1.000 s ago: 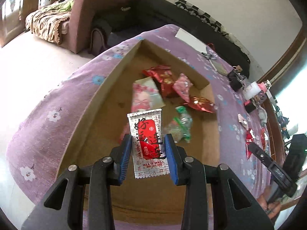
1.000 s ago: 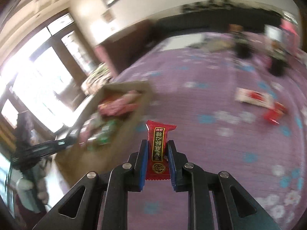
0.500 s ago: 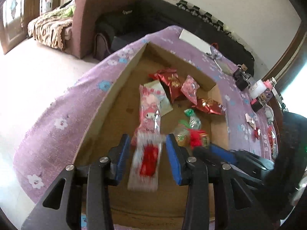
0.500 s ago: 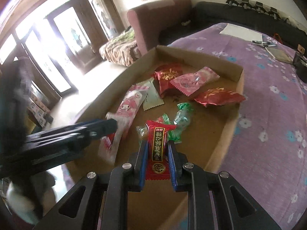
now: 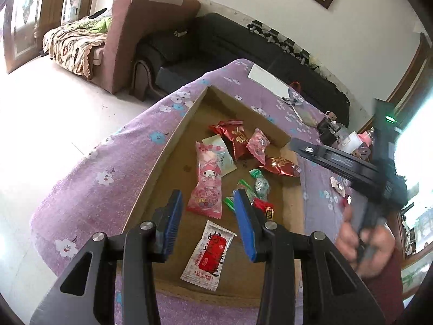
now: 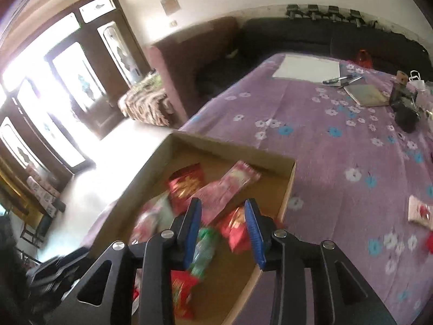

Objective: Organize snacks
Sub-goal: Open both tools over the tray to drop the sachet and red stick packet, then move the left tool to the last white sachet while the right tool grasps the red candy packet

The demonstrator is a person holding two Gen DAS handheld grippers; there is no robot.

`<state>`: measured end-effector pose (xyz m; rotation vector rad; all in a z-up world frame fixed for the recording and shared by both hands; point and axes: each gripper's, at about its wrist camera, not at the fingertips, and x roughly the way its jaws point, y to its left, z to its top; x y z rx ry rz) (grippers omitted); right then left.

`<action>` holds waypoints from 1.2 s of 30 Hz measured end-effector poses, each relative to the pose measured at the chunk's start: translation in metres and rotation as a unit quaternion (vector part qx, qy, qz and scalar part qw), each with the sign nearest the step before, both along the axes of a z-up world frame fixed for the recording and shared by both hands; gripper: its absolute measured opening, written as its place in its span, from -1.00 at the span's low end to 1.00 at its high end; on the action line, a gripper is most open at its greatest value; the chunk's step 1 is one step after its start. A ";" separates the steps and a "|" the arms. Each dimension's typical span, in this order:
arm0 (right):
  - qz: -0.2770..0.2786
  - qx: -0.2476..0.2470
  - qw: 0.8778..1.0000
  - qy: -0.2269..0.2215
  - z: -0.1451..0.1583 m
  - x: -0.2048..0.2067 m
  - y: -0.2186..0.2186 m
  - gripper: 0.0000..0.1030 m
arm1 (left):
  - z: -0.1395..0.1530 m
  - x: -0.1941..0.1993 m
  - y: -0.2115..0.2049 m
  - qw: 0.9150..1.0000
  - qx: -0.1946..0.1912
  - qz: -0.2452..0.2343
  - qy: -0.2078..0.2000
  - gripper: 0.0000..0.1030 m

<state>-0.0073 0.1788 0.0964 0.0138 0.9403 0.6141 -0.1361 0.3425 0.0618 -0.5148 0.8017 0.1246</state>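
A maroon upholstered armchair (image 5: 151, 35) stood beside a long black sofa (image 5: 243, 54), while a white paper sheet (image 6: 308, 66), pens and what seemed a notebook (image 6: 365, 94) lay on the purple flowered tablecloth (image 6: 338, 149).

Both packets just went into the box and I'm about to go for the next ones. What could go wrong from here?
1. The two tools work close together over the cardboard box: the right gripper, jaws just opened and empty, sits beside the left gripper, so they could collide.
2. The right wrist view is blurred, so aiming at the loose packet on the purple tablecloth may miss.
3. The white sachet lies near the box's front wall and could be knocked out.
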 end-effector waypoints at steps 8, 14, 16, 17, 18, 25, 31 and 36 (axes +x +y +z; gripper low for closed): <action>0.063 0.030 0.989 0.132 -0.040 -0.005 0.013 -0.30 | -0.001 -0.002 0.001 1.000 0.003 0.001 0.008 -0.27; 0.049 0.042 0.996 0.062 -0.012 -0.051 -0.037 -0.07 | -0.002 0.006 -0.019 1.000 0.017 -0.022 0.013 -0.27; 0.033 0.031 0.999 0.031 -0.005 -0.064 -0.058 -0.05 | 0.000 0.008 -0.032 0.999 0.029 -0.035 0.014 -0.27; 0.026 0.024 0.999 0.021 -0.003 -0.065 -0.067 -0.04 | 0.001 0.008 -0.038 0.998 0.035 -0.041 0.015 -0.27; 0.017 0.018 1.000 0.012 -0.002 -0.069 -0.075 -0.04 | 0.003 0.009 -0.047 0.998 0.046 -0.046 0.017 -0.27; -0.054 -0.014 0.998 -0.022 -0.005 -0.085 -0.160 -0.03 | 0.013 0.005 -0.097 0.989 0.106 -0.105 0.022 -0.27; -0.156 -0.004 0.988 0.010 -0.017 -0.083 -0.255 -0.03 | 0.014 0.007 -0.141 0.982 0.106 -0.154 0.026 -0.27; -0.197 -0.009 0.980 0.008 -0.020 -0.082 -0.296 -0.02 | 0.005 0.011 -0.174 0.975 0.090 -0.201 0.042 -0.27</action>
